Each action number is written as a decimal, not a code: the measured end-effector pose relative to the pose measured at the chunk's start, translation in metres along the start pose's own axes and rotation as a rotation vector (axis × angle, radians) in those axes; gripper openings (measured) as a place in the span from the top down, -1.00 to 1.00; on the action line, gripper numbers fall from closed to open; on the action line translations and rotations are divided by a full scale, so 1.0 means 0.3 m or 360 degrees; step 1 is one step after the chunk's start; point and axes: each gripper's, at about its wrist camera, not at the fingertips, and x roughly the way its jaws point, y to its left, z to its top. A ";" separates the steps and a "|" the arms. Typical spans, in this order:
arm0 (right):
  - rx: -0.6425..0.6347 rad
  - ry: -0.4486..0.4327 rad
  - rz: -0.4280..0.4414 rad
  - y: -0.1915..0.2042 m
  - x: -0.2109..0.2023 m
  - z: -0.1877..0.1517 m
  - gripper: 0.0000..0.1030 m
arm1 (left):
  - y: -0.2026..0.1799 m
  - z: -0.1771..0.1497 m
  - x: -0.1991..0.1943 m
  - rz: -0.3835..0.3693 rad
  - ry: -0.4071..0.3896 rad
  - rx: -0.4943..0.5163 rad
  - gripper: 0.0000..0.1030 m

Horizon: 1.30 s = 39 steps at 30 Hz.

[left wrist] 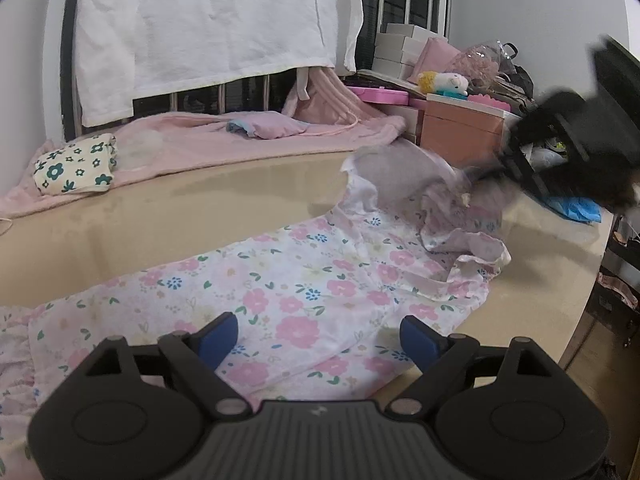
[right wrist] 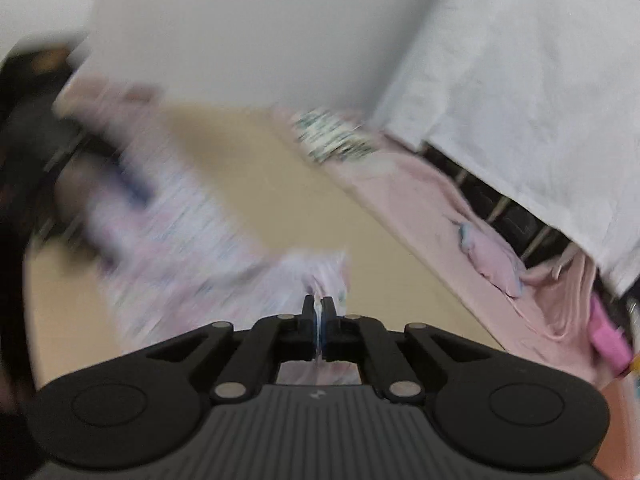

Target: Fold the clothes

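Note:
A white garment with pink and blue flowers [left wrist: 304,300] lies spread on the beige bed surface [left wrist: 160,216]. My left gripper [left wrist: 318,338] is open, its blue pads either side of the garment's near part, just above it. My right gripper [right wrist: 319,310] is shut on an edge of the floral garment [right wrist: 312,276] and lifts it; this view is blurred by motion. In the left wrist view the right gripper [left wrist: 560,152] shows as a dark blur at the right, with the garment's far end [left wrist: 400,172] raised under it.
A pink blanket [left wrist: 240,140] with a flowered pillow [left wrist: 74,168] and a small folded cloth [left wrist: 264,126] lies along the far side. A white sheet [left wrist: 208,20] hangs on the metal headboard. A cluttered bedside cabinet [left wrist: 460,128] stands at the far right. The bed edge [left wrist: 580,300] drops off at right.

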 end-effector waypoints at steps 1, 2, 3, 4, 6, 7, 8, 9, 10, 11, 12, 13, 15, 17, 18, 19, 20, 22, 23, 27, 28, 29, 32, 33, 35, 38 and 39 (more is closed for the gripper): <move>-0.0077 0.0050 0.0008 0.046 -0.010 -0.012 0.97 | 0.003 0.000 0.000 -0.0002 -0.0001 -0.0004 -0.70; -0.0138 0.0098 0.0020 0.086 -0.010 -0.025 0.97 | 0.004 0.001 0.001 -0.0003 -0.0002 -0.0007 -0.70; -0.0181 0.0142 0.0026 0.116 -0.002 -0.033 0.97 | 0.005 0.001 0.001 -0.0003 -0.0003 -0.0010 -0.70; -0.0206 0.0180 0.0026 0.133 0.009 -0.040 0.97 | 0.005 0.001 0.001 -0.0003 -0.0002 -0.0008 -0.70; -0.0233 0.0250 0.0042 0.160 0.029 -0.046 0.88 | 0.006 0.002 0.002 -0.0001 -0.0001 -0.0004 -0.70; -0.0205 0.0273 0.0077 0.159 0.036 -0.035 0.85 | 0.006 0.003 0.003 0.0000 0.0000 -0.0001 -0.70; -0.0177 0.0296 0.0112 0.158 0.043 -0.024 0.61 | 0.005 0.003 0.003 0.0001 0.0001 0.0001 -0.70; -0.0144 0.0288 0.0155 0.151 0.033 -0.011 0.24 | 0.004 0.002 0.002 0.0001 0.0002 0.0002 -0.70; -0.0107 0.0241 0.0209 0.135 0.003 0.004 0.07 | 0.004 0.002 0.002 0.0001 0.0002 0.0001 -0.71; -0.0057 0.0171 0.0261 0.117 -0.033 0.018 -0.14 | 0.004 0.001 0.002 0.0001 0.0001 0.0000 -0.71; 0.0015 0.0064 0.0305 0.093 -0.078 0.031 -0.16 | 0.004 0.001 0.001 0.0001 0.0000 -0.0002 -0.71; 0.0092 -0.0041 0.0328 0.066 -0.118 0.040 -0.16 | 0.005 0.001 0.001 0.0000 0.0000 -0.0002 -0.71; 0.0255 -0.0195 0.0239 0.016 -0.154 0.043 -0.13 | 0.005 0.000 0.001 -0.0002 0.0001 -0.0002 -0.72; 0.0476 -0.0226 0.0105 -0.025 -0.115 0.029 0.10 | 0.007 0.001 0.001 -0.0005 0.0002 -0.0003 -0.72; 0.0576 -0.0208 0.0066 -0.038 -0.072 0.016 0.24 | 0.007 0.001 0.001 -0.0005 0.0002 -0.0002 -0.72; 0.0661 -0.0187 0.0020 -0.048 -0.030 0.005 0.25 | 0.005 0.001 0.002 -0.0004 0.0003 -0.0002 -0.72; 0.0726 -0.0164 -0.0033 -0.055 0.012 -0.003 0.30 | 0.004 0.001 0.001 -0.0004 0.0004 0.0000 -0.72; 0.0854 -0.0138 -0.0126 -0.072 0.086 -0.016 0.39 | 0.003 0.000 0.001 -0.0004 0.0005 0.0003 -0.72; 0.0895 -0.0158 -0.0148 -0.087 0.104 -0.017 0.38 | 0.002 0.000 0.001 -0.0004 0.0006 0.0004 -0.72; 0.0887 -0.0068 -0.0159 -0.127 0.166 -0.022 0.47 | 0.000 -0.002 0.000 -0.0005 0.0005 0.0003 -0.73; 0.0891 -0.0015 -0.0112 -0.129 0.180 -0.028 0.58 | 0.000 -0.003 -0.001 -0.0006 0.0004 0.0001 -0.73; 0.0871 0.0039 -0.0058 -0.118 0.187 -0.036 0.76 | 0.000 -0.003 -0.002 -0.0006 0.0003 -0.0001 -0.73; 0.0772 0.0132 -0.0014 -0.051 0.177 -0.074 0.76 | 0.000 -0.002 -0.001 -0.0005 0.0002 -0.0002 -0.73; 0.0778 0.0112 0.0009 -0.035 0.159 -0.085 0.75 | 0.000 -0.002 0.000 -0.0005 0.0003 0.0001 -0.73; 0.0807 0.0052 0.0071 -0.027 0.116 -0.090 0.70 | 0.001 -0.001 0.001 -0.0007 0.0006 0.0005 -0.73; 0.0855 -0.0038 0.0095 -0.056 0.058 -0.090 0.52 | 0.004 0.000 0.001 -0.0007 0.0004 0.0002 -0.73; 0.0878 -0.0087 0.0100 -0.071 0.038 -0.089 0.49 | 0.003 0.000 0.001 -0.0006 0.0004 0.0001 -0.73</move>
